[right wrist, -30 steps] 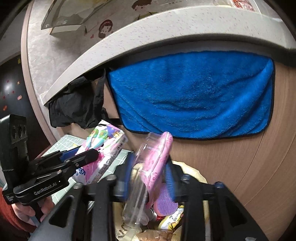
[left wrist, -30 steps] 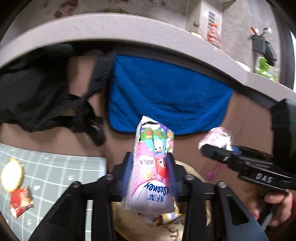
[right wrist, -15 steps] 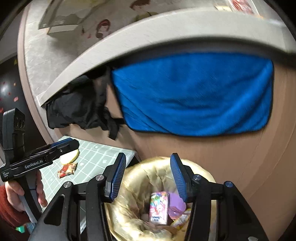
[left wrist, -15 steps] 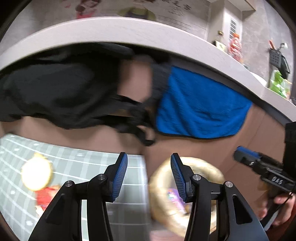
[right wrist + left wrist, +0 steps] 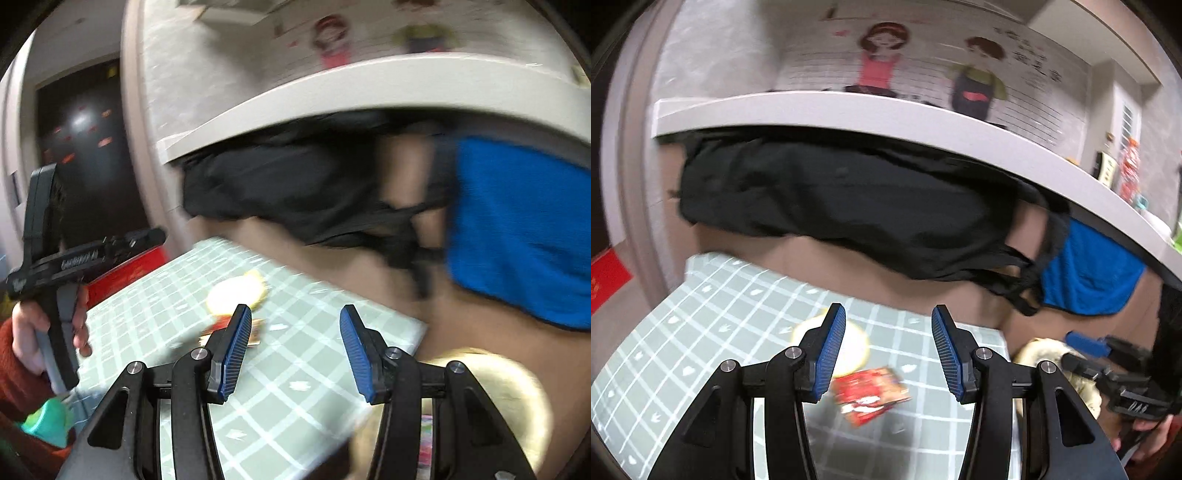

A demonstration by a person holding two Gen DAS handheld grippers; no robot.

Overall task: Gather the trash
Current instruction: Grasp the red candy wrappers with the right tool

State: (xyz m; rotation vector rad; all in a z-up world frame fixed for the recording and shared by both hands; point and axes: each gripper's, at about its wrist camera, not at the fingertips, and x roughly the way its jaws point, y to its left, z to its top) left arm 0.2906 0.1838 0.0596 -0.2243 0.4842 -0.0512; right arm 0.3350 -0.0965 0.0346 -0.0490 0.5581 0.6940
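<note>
Both the left gripper (image 5: 888,349) and right gripper (image 5: 295,349) stood released, jaws just widened, nothing between. A red snack wrapper (image 5: 870,395), its print unreadable, lay on the green checked mat (image 5: 713,321) beside a pale round peel (image 5: 849,343).

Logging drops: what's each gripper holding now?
Left gripper: open, empty.
Right gripper: open, empty.

Checked mat (image 5: 713,332): a round peel-like piece (image 5: 849,343) lies on it toward the far edge, a snack wrapper (image 5: 870,393) just in front of that piece. Right of the mat, off its edge, a lined bin (image 5: 491,398) with wrappers inside. Behind the mat, a counter (image 5: 886,114); a dark garment (image 5: 849,199) hangs beneath it, a towel (image 5: 1086,277) to the garment's right.
</note>
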